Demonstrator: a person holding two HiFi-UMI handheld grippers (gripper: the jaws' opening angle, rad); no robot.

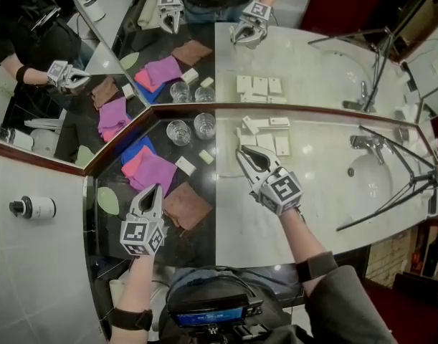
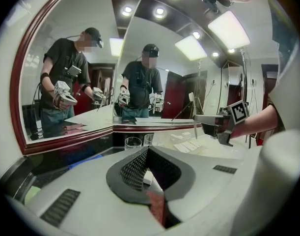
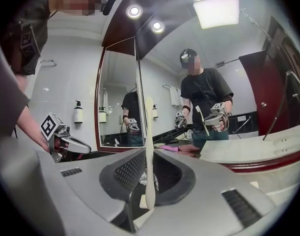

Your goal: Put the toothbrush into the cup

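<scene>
A cream toothbrush [image 3: 149, 171] is shown. The left gripper [image 1: 155, 188] and right gripper [image 1: 241, 151] are coloured grey and marked with black-and-white squares. Near the clear cups [image 1: 179, 132], a blue cloth [image 1: 136, 149], pink cloth [image 1: 131, 165], purple cloth [image 1: 157, 172] and brown cloth [image 1: 187, 205] are seen on a black counter [image 1: 197, 242].

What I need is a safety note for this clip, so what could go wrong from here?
1. The right claw pinches the thin toothbrush low on its handle, so it may tilt or slip.
2. The left glass and right glass stand close together; lowering the brush into one might knock the other.
</scene>
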